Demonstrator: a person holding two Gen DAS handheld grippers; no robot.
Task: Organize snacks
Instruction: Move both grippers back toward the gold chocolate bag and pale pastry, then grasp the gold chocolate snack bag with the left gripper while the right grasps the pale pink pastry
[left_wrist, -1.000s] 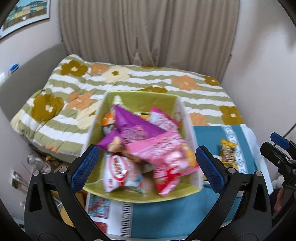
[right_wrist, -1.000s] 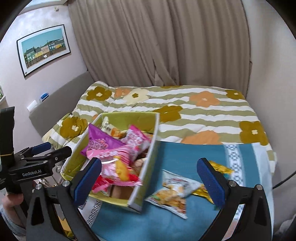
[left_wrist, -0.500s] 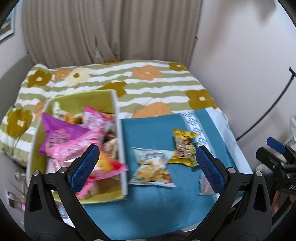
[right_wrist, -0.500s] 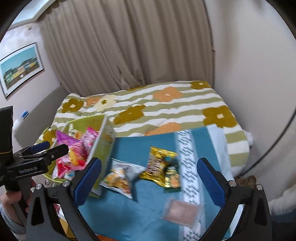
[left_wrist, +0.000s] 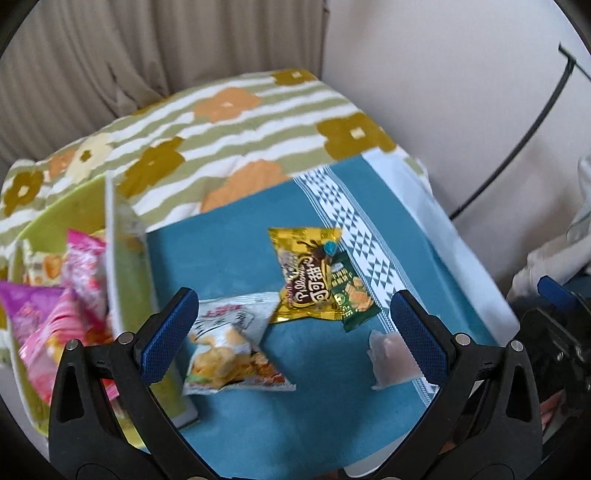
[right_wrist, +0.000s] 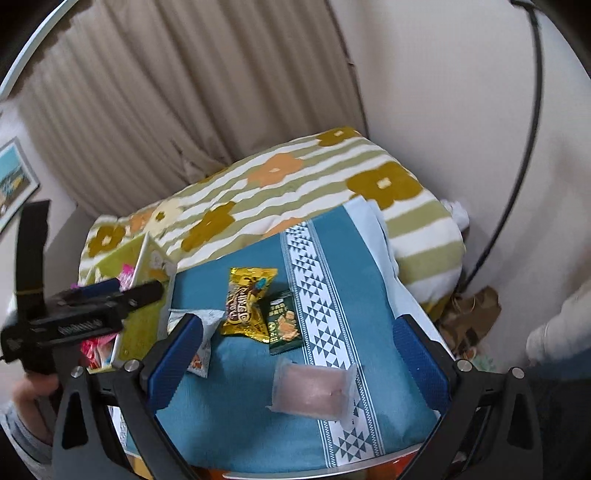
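Note:
Loose snacks lie on a blue cloth (left_wrist: 229, 258): a yellow chocolate packet (left_wrist: 306, 273) (right_wrist: 245, 302), a small dark green packet (left_wrist: 352, 299) (right_wrist: 282, 323), a white chip bag (left_wrist: 231, 343) (right_wrist: 201, 339) and a clear pale pink packet (left_wrist: 391, 354) (right_wrist: 314, 386). A green box (left_wrist: 129, 266) (right_wrist: 147, 266) full of pink and purple snack bags stands at the left. My left gripper (left_wrist: 295, 328) is open above the white bag and the yellow packet. My right gripper (right_wrist: 299, 358) is open above the pink packet. Both are empty.
A bed with a striped flowered cover (left_wrist: 229, 122) (right_wrist: 280, 173) lies behind the blue cloth. Curtains (right_wrist: 184, 92) and a white wall (left_wrist: 443, 74) stand beyond. A black cable (right_wrist: 532, 110) runs down the wall at the right. A brown paper bag (right_wrist: 472, 314) lies on the floor.
Both views have swung right, from the full green box to the loose snacks on the blue cloth. The box now sits at the left edge. Both grippers stayed open.

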